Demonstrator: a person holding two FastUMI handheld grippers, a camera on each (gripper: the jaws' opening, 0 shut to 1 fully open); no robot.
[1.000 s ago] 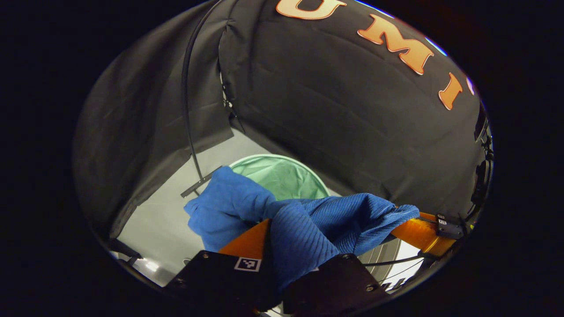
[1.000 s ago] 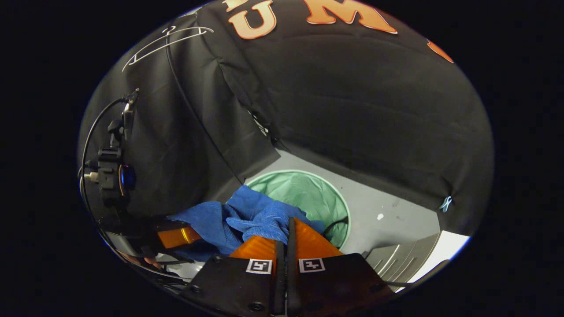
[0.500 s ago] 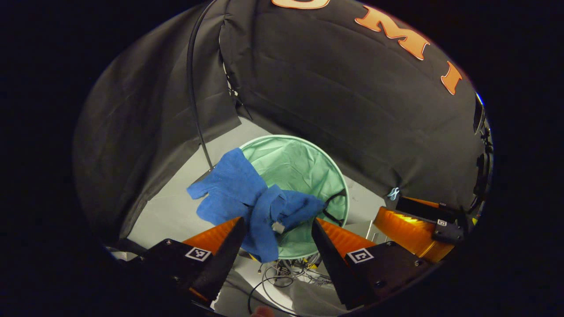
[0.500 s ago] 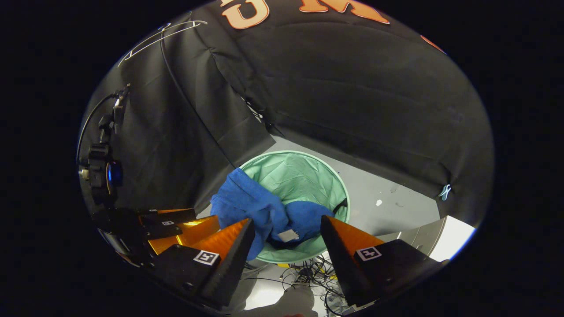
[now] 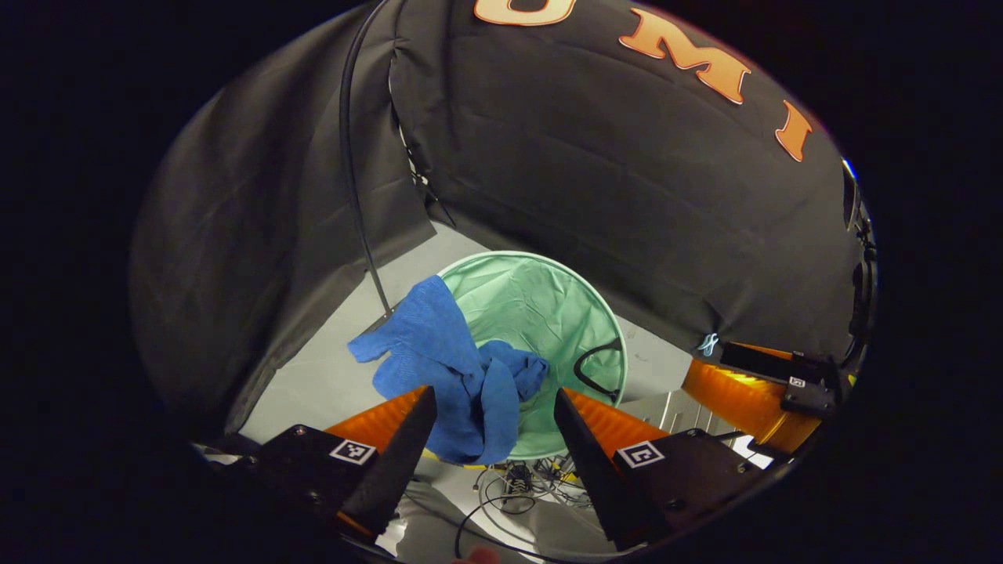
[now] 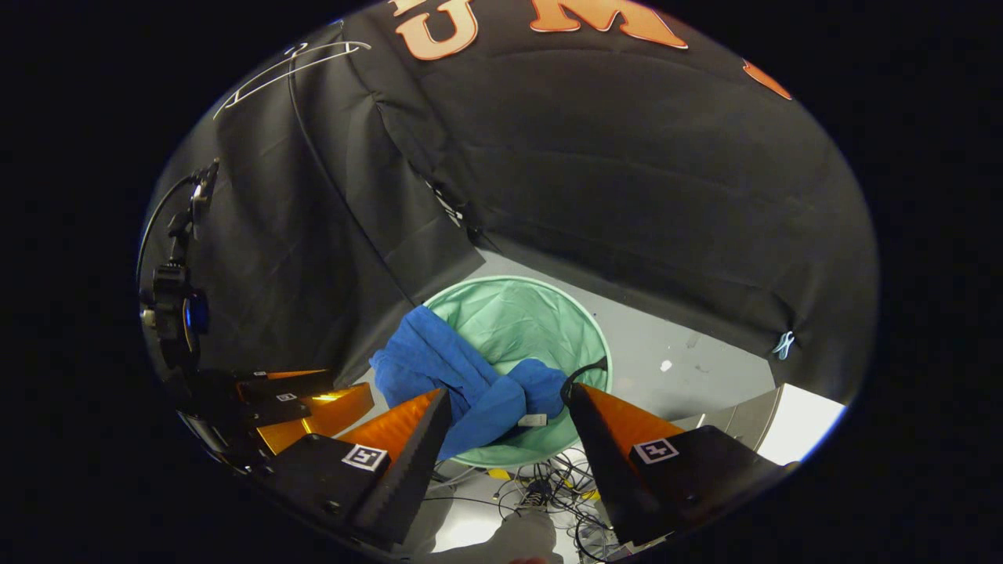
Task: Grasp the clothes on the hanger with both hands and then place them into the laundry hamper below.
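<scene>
A blue garment (image 5: 454,368) lies draped over the near-left rim of a round green laundry hamper (image 5: 548,305), partly hanging outside it. The left gripper view has my left gripper (image 5: 495,395) open above it, holding nothing. My right gripper (image 6: 509,395) is likewise open and above the blue garment (image 6: 462,376) and the hamper (image 6: 533,321). The right gripper (image 5: 752,384) appears at the right edge of the left gripper view, and the left gripper (image 6: 305,399) at the lower left of the right gripper view. An empty wire hanger (image 6: 290,66) hangs high on the wall.
A black cable (image 5: 360,180) runs down the wall to the floor beside the hamper. Loose cables (image 6: 548,486) lie on the grey floor in front of it. A camera mount (image 6: 176,298) sits on the left wall. A pale ribbed panel (image 6: 752,423) stands at the right.
Both grippers went from shut on the blue garment to open. The garment dropped onto the hamper's rim and settled lower. Both grippers have risen slightly.
</scene>
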